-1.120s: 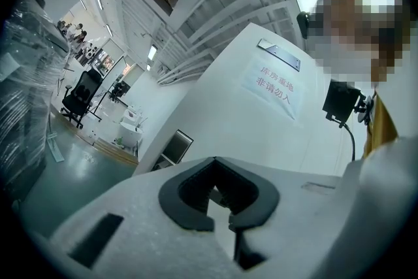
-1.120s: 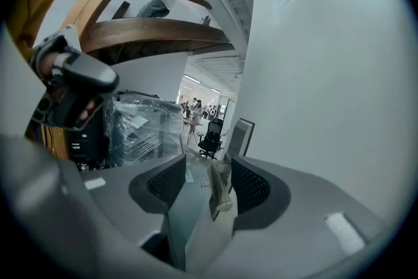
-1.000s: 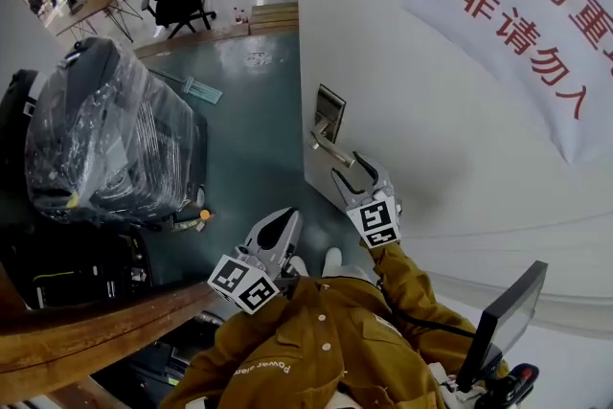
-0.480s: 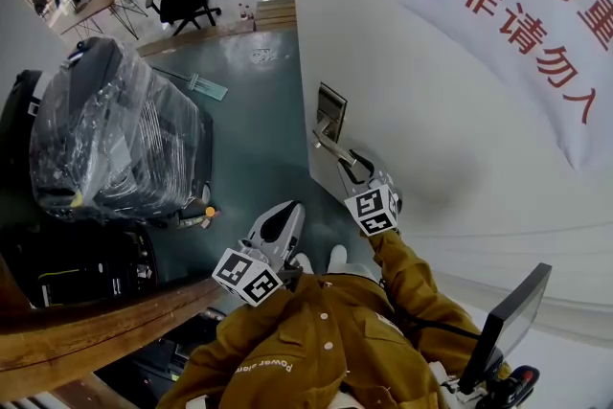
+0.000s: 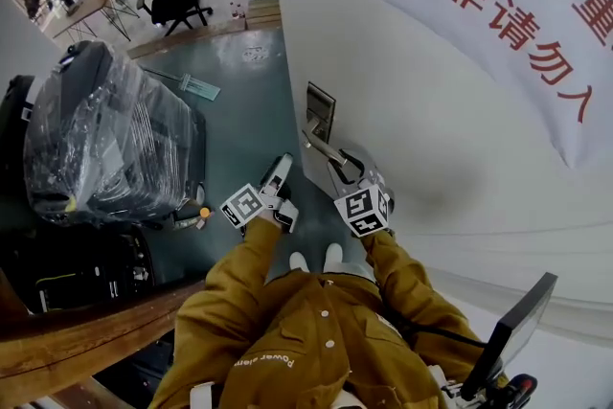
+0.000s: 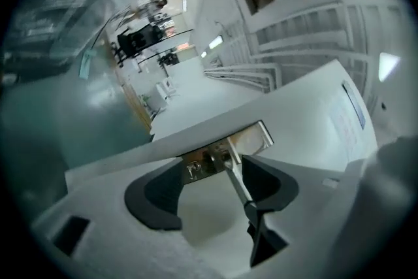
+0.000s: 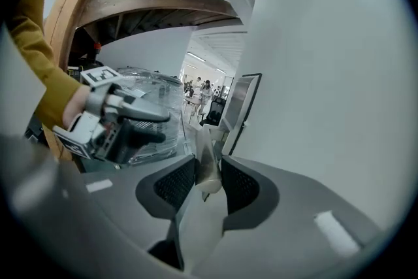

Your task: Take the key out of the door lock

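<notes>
The white door (image 5: pixel 431 139) carries a metal lock plate (image 5: pixel 320 109) with a silver lever handle (image 5: pixel 324 148). My right gripper (image 5: pixel 347 170) has just closed and is shut on the handle's end; the lever (image 7: pixel 208 166) sits pinched between its pads. My left gripper (image 5: pixel 280 166) hangs level beside the door's edge, just left of the handle. Its jaws have just been opening and stand wide with nothing between them. In the left gripper view (image 6: pixel 212 189) the lock plate (image 6: pixel 251 140) shows beyond the jaws, with a small key-like stub (image 6: pixel 192 168) next to the lever (image 6: pixel 236 178).
A black case wrapped in clear plastic (image 5: pixel 105 129) stands on the teal floor (image 5: pixel 244 120) at the left. A curved wooden rail (image 5: pixel 86 330) runs at the lower left. A white banner with red characters (image 5: pixel 517 5) hangs on the door. A monitor (image 5: pixel 512 326) sits at lower right.
My left gripper has swung from near my body forward to the door's edge, rolled over, and its jaws have opened. My right gripper went from open by the handle to shut on it.
</notes>
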### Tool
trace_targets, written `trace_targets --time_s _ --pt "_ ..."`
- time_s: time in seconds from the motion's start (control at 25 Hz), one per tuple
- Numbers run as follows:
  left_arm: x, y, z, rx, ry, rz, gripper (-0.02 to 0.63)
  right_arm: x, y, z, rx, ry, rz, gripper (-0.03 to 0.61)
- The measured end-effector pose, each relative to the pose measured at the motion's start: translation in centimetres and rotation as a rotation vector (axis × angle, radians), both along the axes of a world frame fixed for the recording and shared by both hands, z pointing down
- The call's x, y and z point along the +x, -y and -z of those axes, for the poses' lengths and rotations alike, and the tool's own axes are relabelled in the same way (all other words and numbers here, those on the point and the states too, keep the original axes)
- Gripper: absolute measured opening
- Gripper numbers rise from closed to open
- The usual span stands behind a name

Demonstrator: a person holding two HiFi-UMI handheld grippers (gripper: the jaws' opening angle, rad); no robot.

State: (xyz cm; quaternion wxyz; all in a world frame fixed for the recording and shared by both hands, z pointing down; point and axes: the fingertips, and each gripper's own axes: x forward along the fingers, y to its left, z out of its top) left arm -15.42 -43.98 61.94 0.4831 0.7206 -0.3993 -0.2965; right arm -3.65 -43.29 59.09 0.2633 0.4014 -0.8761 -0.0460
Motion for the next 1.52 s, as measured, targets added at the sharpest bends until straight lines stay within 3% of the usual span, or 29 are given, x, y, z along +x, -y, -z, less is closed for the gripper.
trace_targets --time_s 0.08,0.12,0.32,0.48,0.6,0.68,0.88,1.04,1.2,1.4,1.52 --pt "0.4 1.7 -1.7 -0.017 -0.148 -0.019 0.271 0.1 0.0 0.0 -0.002 -0.001 -0.006 0.132" --pt "0.7 2.3 -2.4 -0.018 -0.182 -0.034 0.263 0.1 0.0 0.0 -0.003 -0.001 -0.007 0.132" --pt "2.2 4.0 -5.5 -0.053 -0.216 -0.103 0.191 0.0 0.1 0.1 -0.008 0.005 -0.003 0.132" --pt "4.2 5.3 -4.8 -0.039 -0.292 -0.148 0.178 0.0 0.1 0.0 -0.014 0.005 -0.001 0.132" --pt "5.1 6.0 -4.7 -0.035 -0.301 -0.171 0.13 0.0 0.1 0.0 -0.016 0.001 0.001 0.132" --pt "5.2 6.3 -4.4 -0.028 -0.323 -0.17 0.034 -0.1 0.1 0.0 -0.019 -0.003 0.0 0.132" --pt "5.1 6.2 -5.5 -0.064 -0.318 -0.166 0.025 0.1 0.2 -0.1 -0.022 -0.009 -0.008 0.132" --pt "5.3 6.2 -4.4 -0.044 -0.321 -0.192 0.023 0.1 0.1 0.0 -0.021 -0.002 -0.013 0.133" --pt "5.0 5.9 -6.0 -0.113 -0.261 -0.212 0.021 0.1 0.1 -0.1 -0.024 -0.008 -0.015 0.133" --pt "4.9 5.8 -5.3 -0.136 -0.313 -0.248 0.02 0.0 0.0 -0.2 -0.032 -0.019 0.011 0.13" --pt "4.2 4.5 -4.7 -0.124 -0.289 -0.277 0.02 -0.1 -0.1 0.0 -0.036 -0.018 0.014 0.13"
